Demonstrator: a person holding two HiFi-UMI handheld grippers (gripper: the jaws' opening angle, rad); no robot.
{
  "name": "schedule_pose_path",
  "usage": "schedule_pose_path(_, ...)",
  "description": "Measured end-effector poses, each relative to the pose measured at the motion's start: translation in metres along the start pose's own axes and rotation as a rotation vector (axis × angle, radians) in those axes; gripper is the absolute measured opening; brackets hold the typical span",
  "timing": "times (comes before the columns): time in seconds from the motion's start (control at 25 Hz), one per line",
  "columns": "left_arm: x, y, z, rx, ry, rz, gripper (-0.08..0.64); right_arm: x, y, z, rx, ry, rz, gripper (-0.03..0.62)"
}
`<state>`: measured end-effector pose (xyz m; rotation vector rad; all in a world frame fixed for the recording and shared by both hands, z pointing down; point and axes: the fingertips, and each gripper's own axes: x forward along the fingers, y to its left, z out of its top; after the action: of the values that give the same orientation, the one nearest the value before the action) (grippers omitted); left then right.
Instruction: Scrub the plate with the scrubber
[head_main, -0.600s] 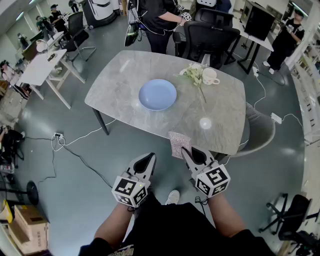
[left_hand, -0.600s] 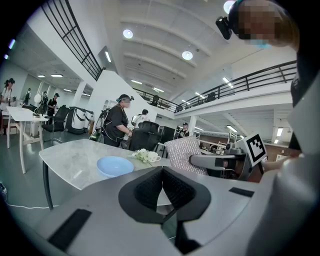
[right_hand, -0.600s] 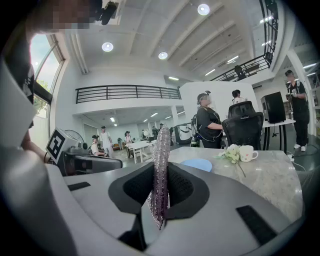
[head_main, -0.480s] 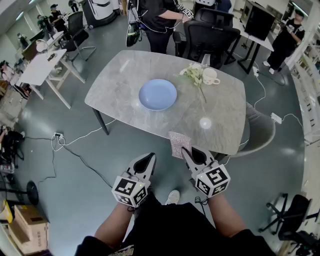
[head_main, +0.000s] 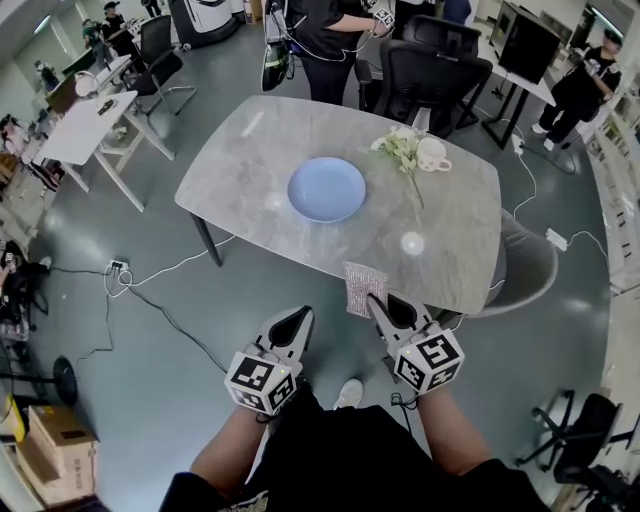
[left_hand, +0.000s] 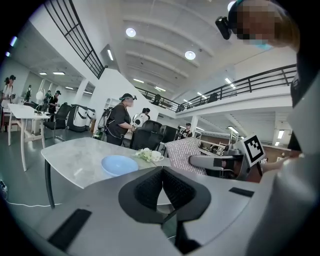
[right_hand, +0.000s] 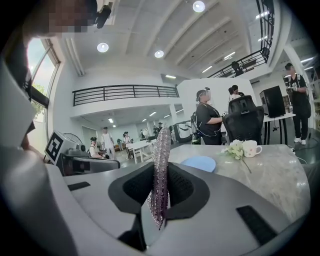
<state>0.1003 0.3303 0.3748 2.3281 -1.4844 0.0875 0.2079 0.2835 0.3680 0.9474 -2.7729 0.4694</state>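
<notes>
Your left gripper (head_main: 297, 322): fingers clenched together, nothing between them | blue plate (head_main: 327, 189): mid-tabletop (head_main: 250, 150), well apart from both grippers | your right gripper (head_main: 380, 306): fingers grasping the scrubber (head_main: 361, 288), which stands edge-on between them and reaches past the fingertips toward the tabletop's near edge.

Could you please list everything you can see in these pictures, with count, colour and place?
table: one, grey, centre.
plate: one, light blue, on the table's middle.
cup: one, white, table's far right.
flowers: one bunch, white, beside the cup.
office chairs: at least two, black, behind the table.
scrubber: one, silvery, in the right gripper.
left gripper: one, grey, shut and empty, short of the table.
right gripper: one, grey, shut on the scrubber.
</notes>
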Motion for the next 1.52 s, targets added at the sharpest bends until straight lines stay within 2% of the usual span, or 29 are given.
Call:
schedule_pose_path(0.52, -0.009, 0.081, 0.016, -0.026, 0.013, -0.015, 0.018, 0.078, 0.025, 0.012, 0.015, 0.017, -0.016, 0.075)
schedule_pose_path(1.08, -0.011, 0.18, 0.03, -0.036, 0.043, -0.093, 0.018, 0.176, 0.054, 0.022, 0.024, 0.016, -0.071, 0.075)
schedule_pose_path(1.52, -0.008, 0.218, 0.03, -0.066, 0.053, -0.07, 0.018, 0.218, 0.055, 0.022, 0.025, 0.045, -0.049, 0.075)
